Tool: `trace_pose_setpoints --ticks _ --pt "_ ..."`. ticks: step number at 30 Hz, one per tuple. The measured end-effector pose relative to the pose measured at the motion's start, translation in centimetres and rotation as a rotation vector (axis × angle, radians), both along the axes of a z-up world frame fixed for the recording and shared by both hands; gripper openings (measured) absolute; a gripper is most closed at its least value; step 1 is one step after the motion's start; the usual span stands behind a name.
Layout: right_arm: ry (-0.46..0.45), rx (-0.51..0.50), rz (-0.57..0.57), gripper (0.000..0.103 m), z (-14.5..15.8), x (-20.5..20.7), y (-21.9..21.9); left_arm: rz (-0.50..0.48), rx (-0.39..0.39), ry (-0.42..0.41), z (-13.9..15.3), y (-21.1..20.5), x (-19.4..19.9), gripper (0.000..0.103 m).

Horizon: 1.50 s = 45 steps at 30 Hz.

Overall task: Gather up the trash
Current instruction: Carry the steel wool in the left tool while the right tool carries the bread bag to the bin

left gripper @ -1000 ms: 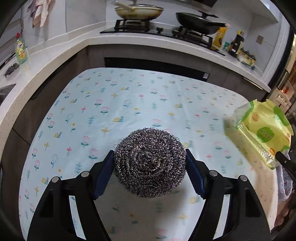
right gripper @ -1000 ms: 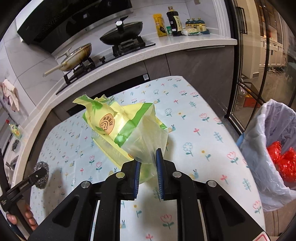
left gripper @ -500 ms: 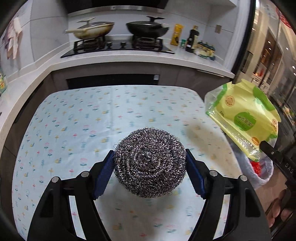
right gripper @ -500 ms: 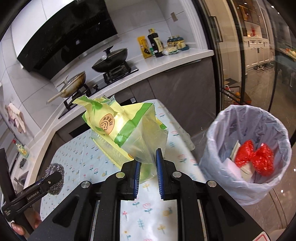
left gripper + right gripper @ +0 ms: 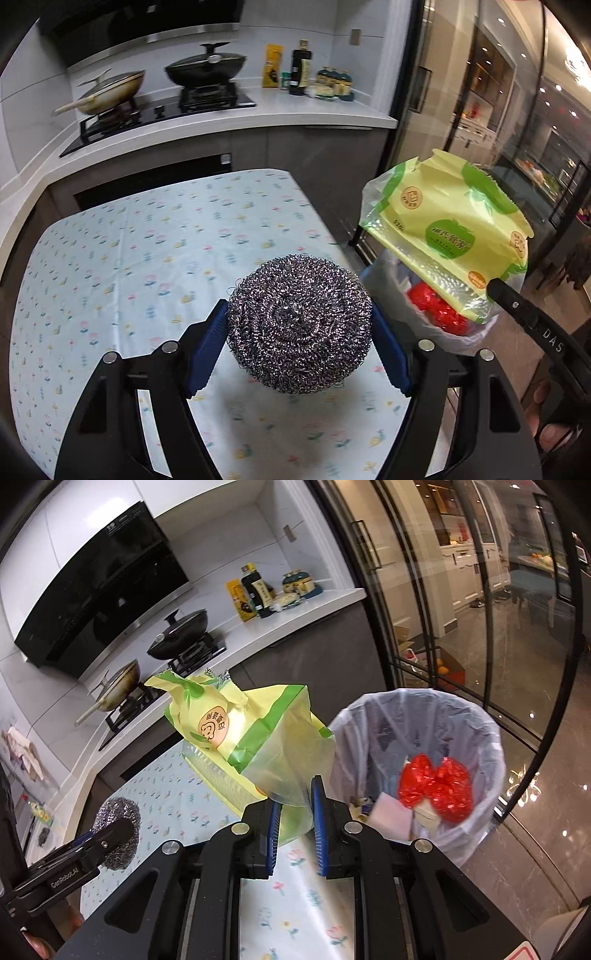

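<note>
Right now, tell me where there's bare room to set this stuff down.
The floral tablecloth lies bare from the steel scourer back to the cabinet edge. The counter corner by the bottles is crowded; the trash bin already holds red wrappers.

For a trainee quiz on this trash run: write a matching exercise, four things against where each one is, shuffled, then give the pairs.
Things:
1. steel wool scrubber
2. yellow-green plastic package
3. red crumpled plastic
4. lidded black wok

Places:
A. on the gas stove
B. inside the lined trash bin
C. clamped in the left gripper
D. pinched in the right gripper

Pairs: 1-C, 2-D, 3-B, 4-A
</note>
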State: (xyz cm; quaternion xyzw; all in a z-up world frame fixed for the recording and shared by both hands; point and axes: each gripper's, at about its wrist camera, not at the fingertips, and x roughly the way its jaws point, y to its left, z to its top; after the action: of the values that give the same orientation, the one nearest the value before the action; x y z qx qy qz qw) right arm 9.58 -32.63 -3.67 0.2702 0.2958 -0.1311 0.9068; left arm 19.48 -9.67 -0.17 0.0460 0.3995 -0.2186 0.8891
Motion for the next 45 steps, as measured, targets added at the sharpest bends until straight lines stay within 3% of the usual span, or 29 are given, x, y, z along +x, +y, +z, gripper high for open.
trace_pose_setpoints --ticks 11,24,36,45 --pt "0.018 0.031 -0.095 0.015 -1.6 -4.5 -6.0 -0.126 0.026 -0.013 -0.2 -8.6 -3.1 0.070" --pt "0.048 0.058 -0.165 0.015 -4.0 -6.3 -10.9 -0.217 0.066 0.002 -2.1 -16.1 -3.8 0.070" --pt "0.087 0.075 -0.219 0.015 -6.1 -6.0 -13.7 -0.263 0.097 0.033 -3.7 -20.1 -2.7 0.071" --pt "0.116 0.079 -0.256 0.015 -7.1 -5.1 -15.1 -0.281 0.069 0.102 -4.9 -21.4 -0.4 0.075"
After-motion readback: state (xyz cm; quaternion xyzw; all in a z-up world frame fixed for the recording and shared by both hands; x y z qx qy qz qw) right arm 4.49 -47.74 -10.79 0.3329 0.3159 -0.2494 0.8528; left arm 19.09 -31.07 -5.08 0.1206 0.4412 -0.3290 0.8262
